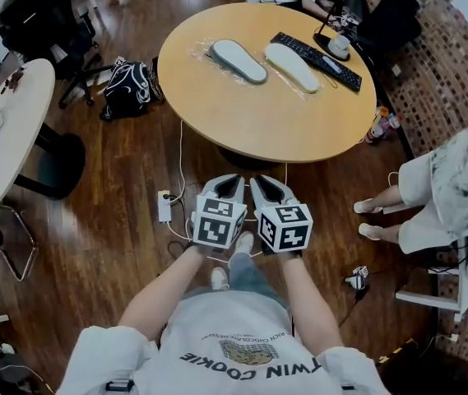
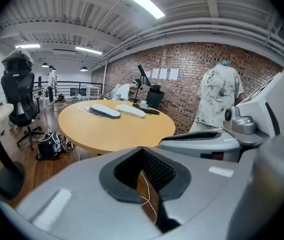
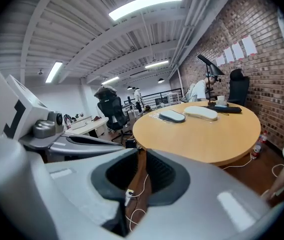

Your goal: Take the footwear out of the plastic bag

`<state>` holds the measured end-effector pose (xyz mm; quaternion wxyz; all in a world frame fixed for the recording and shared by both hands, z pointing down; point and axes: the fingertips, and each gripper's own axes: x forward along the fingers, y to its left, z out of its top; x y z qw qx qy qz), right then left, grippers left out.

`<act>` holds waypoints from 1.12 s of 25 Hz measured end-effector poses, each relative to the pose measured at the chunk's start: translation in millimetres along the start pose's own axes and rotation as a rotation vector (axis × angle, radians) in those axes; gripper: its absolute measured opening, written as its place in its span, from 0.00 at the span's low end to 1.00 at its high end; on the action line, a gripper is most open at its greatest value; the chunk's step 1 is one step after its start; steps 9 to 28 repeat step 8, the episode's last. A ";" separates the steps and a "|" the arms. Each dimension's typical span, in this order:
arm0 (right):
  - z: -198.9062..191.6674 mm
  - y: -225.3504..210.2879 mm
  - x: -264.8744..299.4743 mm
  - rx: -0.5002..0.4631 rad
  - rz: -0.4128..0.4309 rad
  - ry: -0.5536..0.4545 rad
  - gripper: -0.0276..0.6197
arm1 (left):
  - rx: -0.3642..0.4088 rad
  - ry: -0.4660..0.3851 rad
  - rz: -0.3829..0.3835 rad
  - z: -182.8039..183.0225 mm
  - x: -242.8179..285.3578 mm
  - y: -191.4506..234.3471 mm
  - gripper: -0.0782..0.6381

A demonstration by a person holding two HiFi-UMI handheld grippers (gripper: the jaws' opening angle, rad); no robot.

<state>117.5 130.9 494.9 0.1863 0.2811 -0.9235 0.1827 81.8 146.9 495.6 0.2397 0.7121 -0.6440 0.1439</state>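
A grey slipper (image 1: 238,61) and a white slipper (image 1: 292,67) lie side by side on the far half of the round wooden table (image 1: 242,113), with crinkled clear plastic (image 1: 199,53) around them. The left gripper view shows both, grey slipper (image 2: 105,111) and white slipper (image 2: 130,110), and the right gripper view shows the same pair, grey slipper (image 3: 172,115) and white slipper (image 3: 200,112). My left gripper (image 1: 230,179) and right gripper (image 1: 266,181) hang close together over the floor, short of the table's near edge. The left jaws meet at the tips. The right jaws stand a narrow slit apart. Neither holds anything.
A black keyboard (image 1: 316,60) and a mug (image 1: 339,46) sit at the table's far right. A black bag (image 1: 128,87) and a power strip (image 1: 164,206) with cables lie on the wooden floor. A person (image 1: 439,188) stands at the right. A white table (image 1: 3,130) stands at the left.
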 end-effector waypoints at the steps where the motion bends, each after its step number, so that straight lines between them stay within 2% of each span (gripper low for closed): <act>1: -1.5 3.3 -2.6 -0.004 -0.001 -0.001 0.12 | 0.000 -0.001 -0.001 -1.9 -3.6 -1.2 0.12; 8: -12.2 26.1 -19.3 -0.026 -0.010 -0.006 0.12 | -0.004 -0.008 -0.009 -13.9 -28.9 -5.9 0.11; 28: -12.2 26.1 -19.3 -0.026 -0.010 -0.006 0.12 | -0.004 -0.008 -0.009 -13.9 -28.9 -5.9 0.11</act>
